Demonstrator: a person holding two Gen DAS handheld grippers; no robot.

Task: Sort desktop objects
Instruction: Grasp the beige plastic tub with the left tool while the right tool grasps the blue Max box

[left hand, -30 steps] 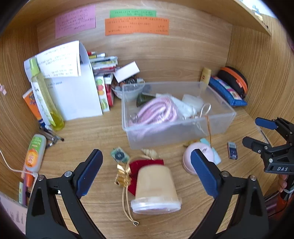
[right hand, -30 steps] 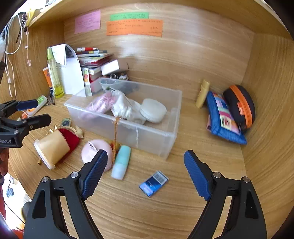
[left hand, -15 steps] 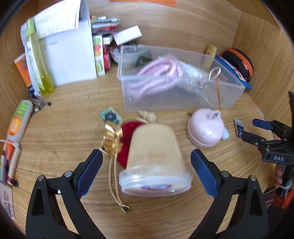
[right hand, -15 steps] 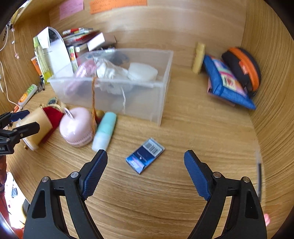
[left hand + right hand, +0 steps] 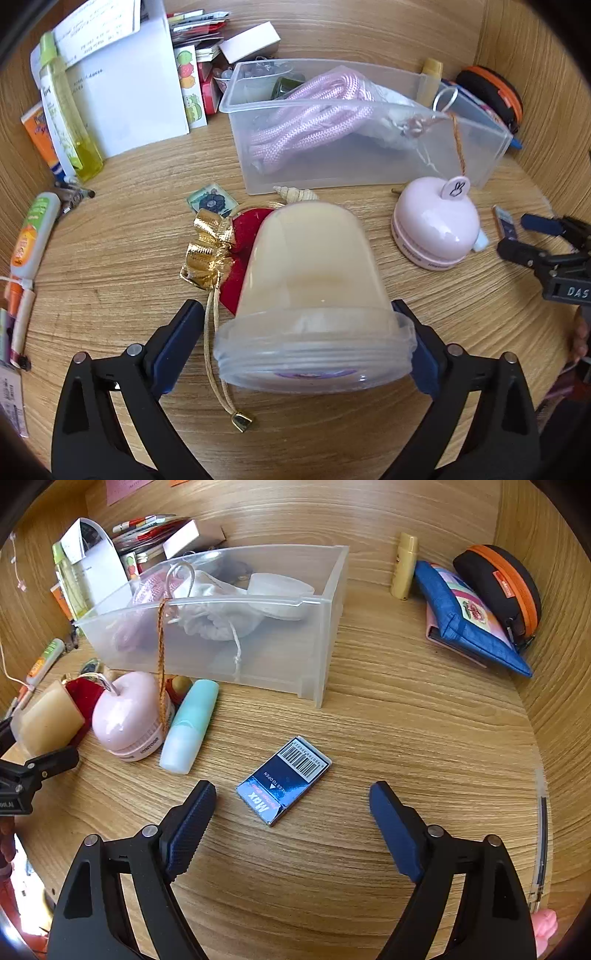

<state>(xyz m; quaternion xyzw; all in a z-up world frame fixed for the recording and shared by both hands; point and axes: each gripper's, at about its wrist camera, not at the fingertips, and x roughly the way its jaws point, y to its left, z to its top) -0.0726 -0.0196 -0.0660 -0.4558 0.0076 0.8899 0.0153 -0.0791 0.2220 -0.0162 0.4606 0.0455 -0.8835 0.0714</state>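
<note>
This is a home study nook, a wood-grain desk (image 5: pixel 406 709) boxed in by matching panels. Paper notes (image 5: pixel 122 487) are stuck on the back wall, with books (image 5: pixel 195 29) and printed sheets (image 5: pixel 122 85) stacked against it. Pouches (image 5: pixel 469 616), a lotion bottle (image 5: pixel 62 110) and a clear storage bin (image 5: pixel 295 650) crowd the desktop.

Both grippers are coming down toward the desk: the left gripper (image 5: pixel 295 332) is now straddling the lidded cup (image 5: pixel 314 295), and the right gripper (image 5: pixel 291 805) is closing in on the blue box (image 5: pixel 284 779).
</note>
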